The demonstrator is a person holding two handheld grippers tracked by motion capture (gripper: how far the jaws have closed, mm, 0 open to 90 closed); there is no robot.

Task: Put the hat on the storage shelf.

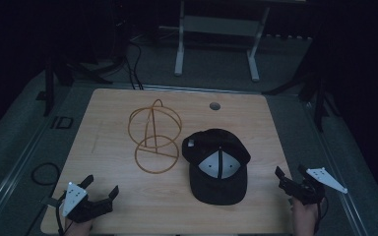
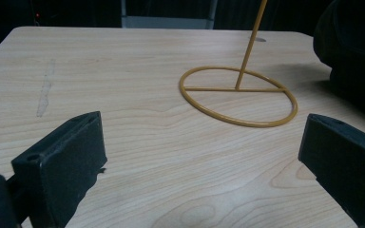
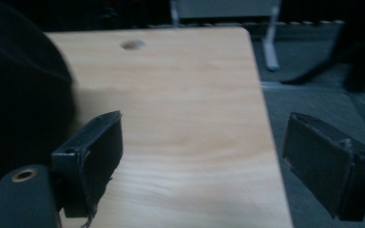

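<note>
Near the middle of the counter (image 1: 108,147), a black cap (image 1: 216,164) is lying with its open underside facing up, its pale lining panels showing and its brim pointing toward the near edge. Just to its left, a yellow wire stand (image 1: 155,135) is standing upright on a flat ring base, with a rounded wire cage rising from a thin post (the ring and the cap are sitting very close, and whether they are touching is hard to tell). In the left gripper view, the ring base (image 2: 238,97) is resting flat on the wood grain with its crossbar and post clearly visible, and the dark bulk of the cap is sitting at the far right.

At the near left corner, the left hand-held gripper (image 1: 100,189) is resting low over the counter, its jaws spread wide apart and grasping nothing; the left gripper view is showing bare wood between them. At the near right edge, the right hand-held gripper (image 1: 291,176) is hovering over the counter's rim, likewise released, with its jaws parted and nothing between them. A hand (image 1: 302,216) is gripping it from below.

Toward the far right of the counter, a small round hole (image 1: 215,105) is showing in the wood. Beyond the far edge, a white metal frame (image 1: 216,44) is standing on the grey floor.
</note>
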